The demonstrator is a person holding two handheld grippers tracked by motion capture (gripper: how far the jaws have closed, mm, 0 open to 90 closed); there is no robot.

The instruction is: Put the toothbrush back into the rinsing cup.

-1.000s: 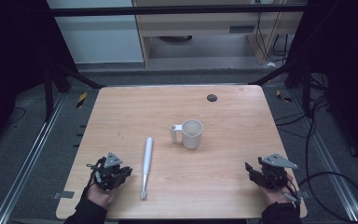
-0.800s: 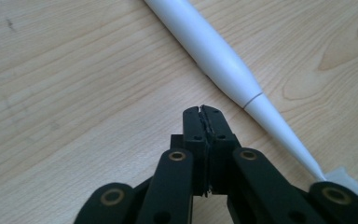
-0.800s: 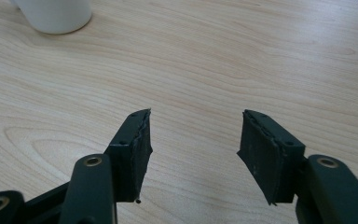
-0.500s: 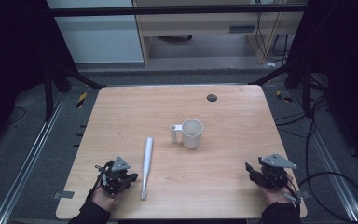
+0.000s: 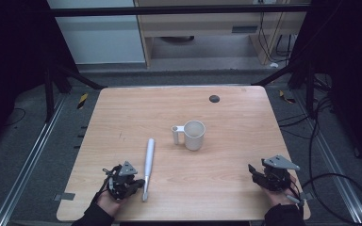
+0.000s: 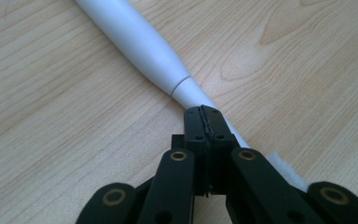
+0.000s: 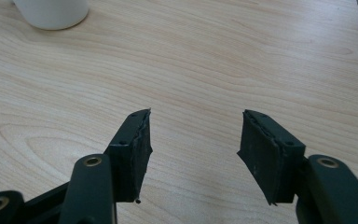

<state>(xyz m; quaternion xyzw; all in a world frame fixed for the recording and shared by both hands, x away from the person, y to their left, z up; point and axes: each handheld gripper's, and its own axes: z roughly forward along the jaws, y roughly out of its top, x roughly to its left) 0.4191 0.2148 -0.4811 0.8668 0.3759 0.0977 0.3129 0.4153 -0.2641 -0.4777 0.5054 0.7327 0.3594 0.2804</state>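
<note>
Left tool (image 5: 139,181) is sitting with jaws pressed together, gripping nothing, beside the white bat (image 5: 148,165) lying near the worktop's (image 5: 122,117) front edge. Right tool (image 7: 193,140) is gaping wide, empty.

The bench (image 5: 122,117) is pale wood with a wavy grain (one small dark disc (image 5: 214,98) near its far edge). The bat (image 5: 148,162) and the mug (image 5: 193,135) are white. Both tongs, left (image 5: 139,181) and right (image 5: 253,170), are black with grey plates
</note>
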